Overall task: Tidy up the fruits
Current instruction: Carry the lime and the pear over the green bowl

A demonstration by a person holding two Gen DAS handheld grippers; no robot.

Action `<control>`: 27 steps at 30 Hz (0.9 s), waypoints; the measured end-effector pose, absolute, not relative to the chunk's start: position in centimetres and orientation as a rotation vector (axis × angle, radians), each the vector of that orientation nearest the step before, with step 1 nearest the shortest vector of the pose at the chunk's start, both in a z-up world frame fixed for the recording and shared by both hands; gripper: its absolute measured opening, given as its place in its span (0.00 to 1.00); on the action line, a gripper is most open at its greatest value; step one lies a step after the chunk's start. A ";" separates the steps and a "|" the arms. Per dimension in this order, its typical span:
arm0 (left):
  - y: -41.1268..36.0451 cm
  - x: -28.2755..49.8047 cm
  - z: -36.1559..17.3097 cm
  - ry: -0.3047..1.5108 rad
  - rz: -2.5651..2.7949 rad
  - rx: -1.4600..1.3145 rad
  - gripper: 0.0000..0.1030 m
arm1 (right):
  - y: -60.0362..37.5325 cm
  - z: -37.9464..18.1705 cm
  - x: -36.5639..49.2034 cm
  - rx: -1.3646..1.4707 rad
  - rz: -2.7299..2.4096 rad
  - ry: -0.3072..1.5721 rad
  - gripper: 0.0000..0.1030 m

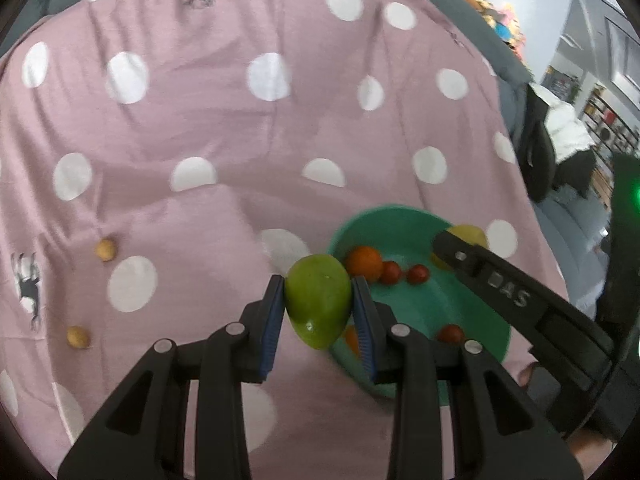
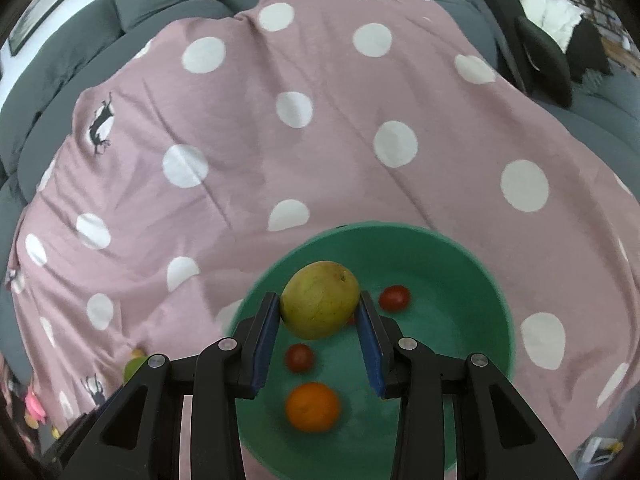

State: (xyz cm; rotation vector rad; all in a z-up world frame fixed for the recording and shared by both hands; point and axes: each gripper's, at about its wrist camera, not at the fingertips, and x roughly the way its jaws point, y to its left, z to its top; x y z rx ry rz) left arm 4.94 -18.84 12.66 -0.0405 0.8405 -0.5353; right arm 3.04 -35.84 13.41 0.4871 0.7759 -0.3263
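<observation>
My left gripper (image 1: 319, 312) is shut on a green mango-like fruit (image 1: 318, 305) and holds it just left of the green bowl's rim (image 1: 340, 236). My right gripper (image 2: 320, 322) is shut on a yellow-green fruit (image 2: 320, 300) and holds it above the inside of the green bowl (image 2: 460, 264). The right gripper also shows in the left wrist view (image 1: 520, 300), over the bowl with its yellow fruit (image 1: 468, 234). In the bowl lie an orange (image 2: 313, 407) and small red tomatoes (image 2: 395, 298). The orange also shows in the left wrist view (image 1: 364, 263).
A pink cloth with white dots (image 1: 240, 120) covers a grey sofa (image 2: 160, 4). Two small tan fruits (image 1: 105, 249) (image 1: 77, 337) lie on the cloth at the left. A dark chair with clothes (image 2: 548, 44) stands at the far right.
</observation>
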 end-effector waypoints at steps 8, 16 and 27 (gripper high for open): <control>-21.5 4.9 11.0 0.883 -0.605 -0.027 0.32 | -37.0 12.9 3.0 0.506 -0.352 0.791 0.38; -22.4 4.9 9.8 0.915 -0.668 -0.062 0.32 | -38.4 11.5 3.2 0.570 -0.357 0.824 0.38; -23.3 4.7 8.6 0.956 -0.699 -0.055 0.32 | -39.3 10.4 3.2 0.583 -0.390 0.864 0.38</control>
